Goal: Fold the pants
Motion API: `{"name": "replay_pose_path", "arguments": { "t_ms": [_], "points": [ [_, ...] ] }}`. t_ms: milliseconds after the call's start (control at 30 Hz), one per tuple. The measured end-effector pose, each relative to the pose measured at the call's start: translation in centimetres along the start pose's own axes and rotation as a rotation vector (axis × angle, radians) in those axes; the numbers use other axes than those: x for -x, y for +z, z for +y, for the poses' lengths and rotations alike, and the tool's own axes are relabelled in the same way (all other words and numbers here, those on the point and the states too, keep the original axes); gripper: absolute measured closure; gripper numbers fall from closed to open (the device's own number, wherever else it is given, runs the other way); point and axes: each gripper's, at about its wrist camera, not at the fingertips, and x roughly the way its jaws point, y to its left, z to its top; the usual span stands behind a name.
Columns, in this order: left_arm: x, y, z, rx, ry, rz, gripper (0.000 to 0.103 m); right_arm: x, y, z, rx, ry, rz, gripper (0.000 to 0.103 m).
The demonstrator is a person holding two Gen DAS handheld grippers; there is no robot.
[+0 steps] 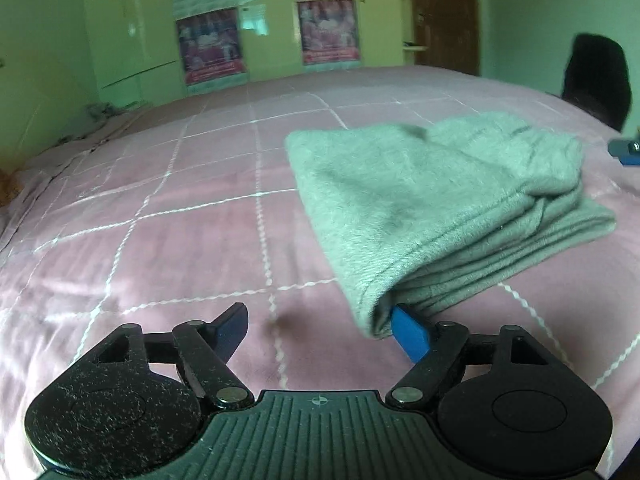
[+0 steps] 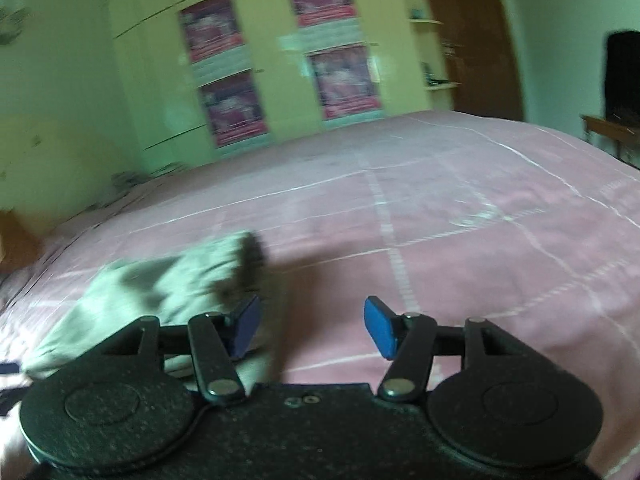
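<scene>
The grey pants (image 1: 432, 204) lie folded into a thick stack on the pink checked bedspread (image 1: 160, 220), right of centre in the left wrist view. My left gripper (image 1: 320, 328) is open; its right fingertip (image 1: 408, 330) touches the near corner of the stack, and the left one is over bare bedspread. In the right wrist view the pants (image 2: 160, 284) lie at the lower left, blurred. My right gripper (image 2: 312, 326) is open and empty, its left fingertip (image 2: 246, 326) over the edge of the pants. The right gripper's blue tip also shows in the left wrist view (image 1: 624, 152) beyond the stack.
The bed fills both views. A green wardrobe with posters (image 1: 208, 40) stands behind it, with a brown door (image 1: 444, 12) to the right. A dark chair (image 1: 596, 80) stands at the bed's far right. A wooden side table (image 2: 612, 128) is at the right.
</scene>
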Motion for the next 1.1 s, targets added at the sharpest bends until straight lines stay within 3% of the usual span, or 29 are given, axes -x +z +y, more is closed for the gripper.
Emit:
{"name": "replay_pose_path", "arguments": {
  "t_ms": [100,233,400,533,667,833,867,933,967,1033,1100],
  "points": [
    [-0.3,-0.1,0.0,-0.009,0.026,-0.013,0.024,-0.1,-0.1,1.7,0.024,0.028,0.017,0.045],
    [-0.4,-0.8,2.4,0.149,-0.009,0.006,0.024,-0.3,0.0,3.0,0.037,0.042,0.030,0.045],
    [-1.3,-0.2,1.3,0.045,0.026,-0.024,0.024,-0.8,0.0,3.8,0.002,0.069,0.035,0.045],
    [-1.9,-0.4,2.8,0.162,-0.017,0.000,0.023,-1.6,-0.1,5.1,0.006,0.100,0.044,0.046],
    [-2.9,-1.1,3.7,0.252,-0.052,0.019,0.021,-3.2,0.0,6.2,-0.010,0.109,0.083,0.052],
    [-3.5,-1.5,3.6,0.253,-0.051,0.022,0.020,-6.6,0.4,6.5,-0.109,0.082,0.185,0.054],
    [-3.4,-1.6,3.8,0.259,-0.052,0.023,0.020,-7.0,0.5,6.5,-0.131,0.081,0.193,0.066],
    [-3.0,-1.5,3.8,0.264,-0.045,0.020,0.024,-6.6,1.0,6.4,-0.164,0.117,0.164,0.078],
    [-2.9,-1.5,3.8,0.266,-0.052,0.018,0.028,-5.3,1.4,6.6,-0.163,0.158,0.096,0.081],
    [-3.1,-1.4,3.7,0.260,-0.056,0.021,0.029,-2.9,1.9,7.2,-0.134,0.198,0.005,0.081],
    [-3.3,-1.5,3.6,0.249,-0.052,0.023,0.029,-2.7,1.3,7.3,-0.103,0.154,0.014,0.081]
  ]
}}
